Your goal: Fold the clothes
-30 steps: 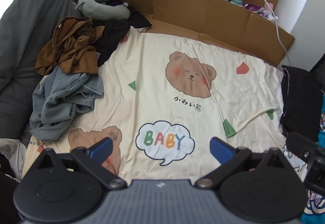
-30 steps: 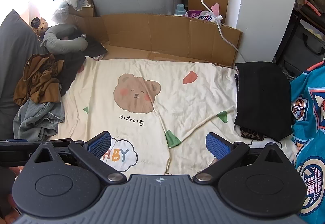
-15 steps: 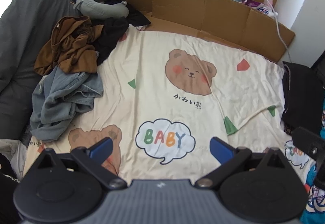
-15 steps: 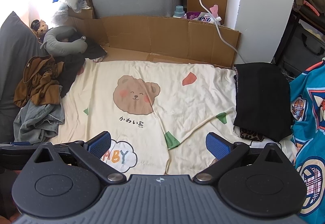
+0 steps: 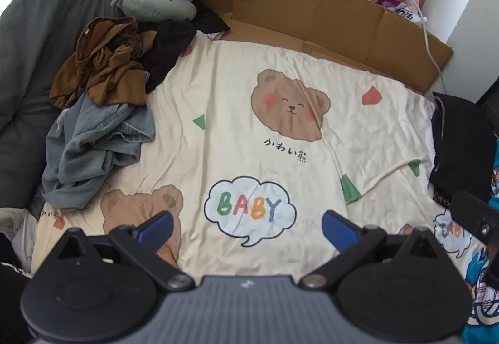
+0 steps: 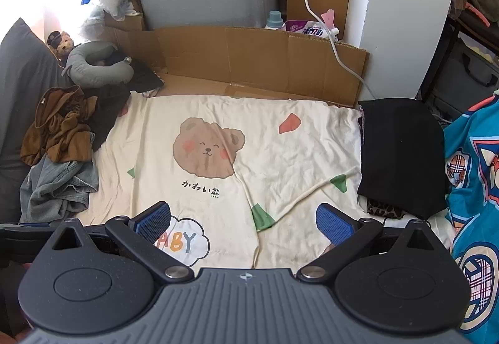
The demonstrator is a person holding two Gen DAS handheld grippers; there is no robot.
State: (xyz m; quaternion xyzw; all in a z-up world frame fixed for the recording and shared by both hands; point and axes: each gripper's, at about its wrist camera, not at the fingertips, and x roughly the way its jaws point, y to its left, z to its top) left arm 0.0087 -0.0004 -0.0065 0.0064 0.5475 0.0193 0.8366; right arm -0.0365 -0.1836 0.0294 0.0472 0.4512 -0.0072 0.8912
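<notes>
- At far left, a crumpled brown cotton garment (image 5: 103, 69) sits heaped on a rumpled pale-blue denim piece (image 5: 93, 150), both lying on the left edge of the cream bear-print bedsheet (image 5: 218, 113).
- The left gripper (image 5: 248, 227) hovers over the "BABY" cloud print, blue-padded fingers spread wide, holding nothing.
- The right gripper (image 6: 243, 219) hangs likewise, fingers wide apart and empty.
- At right, a folded black cloth (image 6: 402, 153) lies on the sheet's edge, beside a teal patterned fabric (image 6: 474, 188).
</notes>
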